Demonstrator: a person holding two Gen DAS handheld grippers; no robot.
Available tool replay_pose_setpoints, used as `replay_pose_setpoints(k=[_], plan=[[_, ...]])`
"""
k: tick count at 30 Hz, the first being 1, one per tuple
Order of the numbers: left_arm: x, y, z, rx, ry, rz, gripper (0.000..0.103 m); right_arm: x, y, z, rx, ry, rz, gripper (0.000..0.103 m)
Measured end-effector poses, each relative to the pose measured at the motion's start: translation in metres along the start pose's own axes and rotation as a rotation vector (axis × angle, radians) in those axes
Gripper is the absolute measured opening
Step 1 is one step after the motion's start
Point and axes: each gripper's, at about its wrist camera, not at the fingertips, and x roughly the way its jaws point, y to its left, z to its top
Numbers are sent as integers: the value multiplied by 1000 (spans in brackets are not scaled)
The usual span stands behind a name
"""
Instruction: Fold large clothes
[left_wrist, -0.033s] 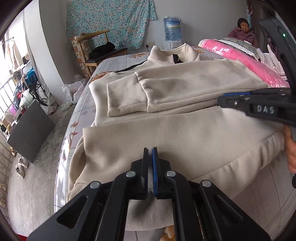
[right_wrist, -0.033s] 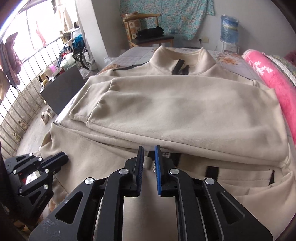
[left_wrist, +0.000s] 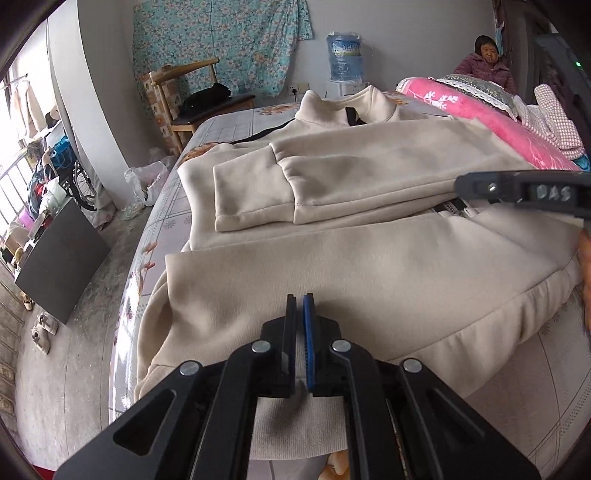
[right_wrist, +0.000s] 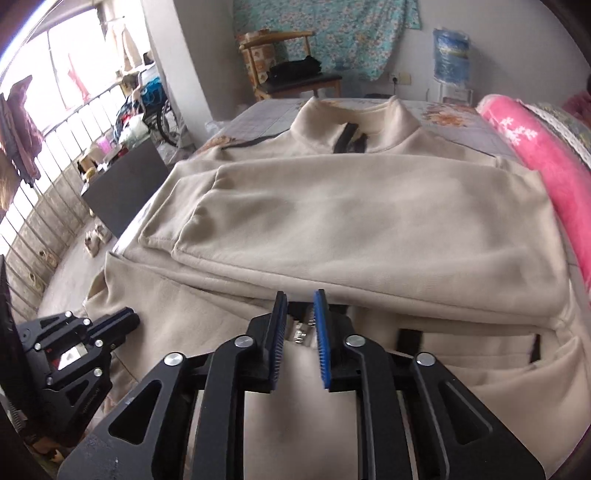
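Note:
A beige zip-up jacket (left_wrist: 369, 258) lies on the bed (left_wrist: 229, 125), collar at the far end and both sleeves folded across the chest. My left gripper (left_wrist: 300, 299) is shut on the ribbed bottom hem at the near edge. In the right wrist view the same jacket (right_wrist: 369, 229) fills the bed. My right gripper (right_wrist: 300, 295) hovers over the hem by the zipper end, its jaws opening; fabric lies between the pads but they do not press it. The right gripper (left_wrist: 517, 188) also shows side-on at the right, and the left gripper (right_wrist: 74, 343) at the lower left.
A rolled pink blanket (left_wrist: 480, 122) lines the bed's right side, with a person (left_wrist: 484, 66) seated behind it. A wooden chair (left_wrist: 192, 99) and a water dispenser (left_wrist: 345, 55) stand by the far wall. A dark board (left_wrist: 59, 266) and shoes are on the floor left of the bed.
The right gripper's jaws have spread apart over the hem. The left gripper stays clamped on the hem in the same place.

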Motion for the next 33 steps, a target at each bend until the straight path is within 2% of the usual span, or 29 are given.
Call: replay_pose_setpoints(k=[1, 2, 5, 8, 12, 13, 15, 17, 19, 21, 23, 24, 27, 29, 31, 33], plan=[[0, 2, 1, -5, 3, -5, 4, -13, -12, 1, 22, -23, -9, 37], [0, 3, 1, -11, 4, -11, 4, -28, -26, 1, 39, -45, -35, 41], [-1, 5, 0, -14, 4, -19, 4, -67, -72, -4, 79, -71, -135, 48], [0, 4, 1, -12, 5, -16, 4, -85, -113, -14, 103, -30, -207, 48], [0, 4, 1, -13, 5, -15, 4, -79, -143, -27, 103, 57, -256, 48], [0, 4, 1, -10, 5, -14, 4, -75, -146, -30, 95, 73, -255, 48], [-1, 4, 0, -6, 5, -7, 4, -65, -145, -34, 67, 98, -263, 38], [-1, 3, 0, -3, 5, 0, 4, -60, -140, -37, 18, 107, -310, 9], [-1, 2, 1, -2, 3, 5, 4, -69, -136, -36, 10, 60, -313, 7], [0, 2, 1, 1, 5, 10, 4, -90, -132, -31, 25, -38, -328, 7], [0, 1, 1, 6, 7, 14, 4, -107, -139, -27, 88, -115, -305, 6], [0, 1, 1, 7, 7, 14, 4, -108, -145, -26, 119, -125, -289, 6], [0, 1, 1, 6, 7, 14, 4, -84, -162, -31, 170, -88, -301, 6], [0, 1, 1, 8, 8, 14, 4, -60, -168, -39, 158, -35, -333, 7], [0, 0, 1, 10, 9, 13, 4, -56, -163, -40, 131, -29, -358, 8], [0, 1, 1, 7, 9, 9, 4, -64, -159, -34, 128, -25, -384, 22]])
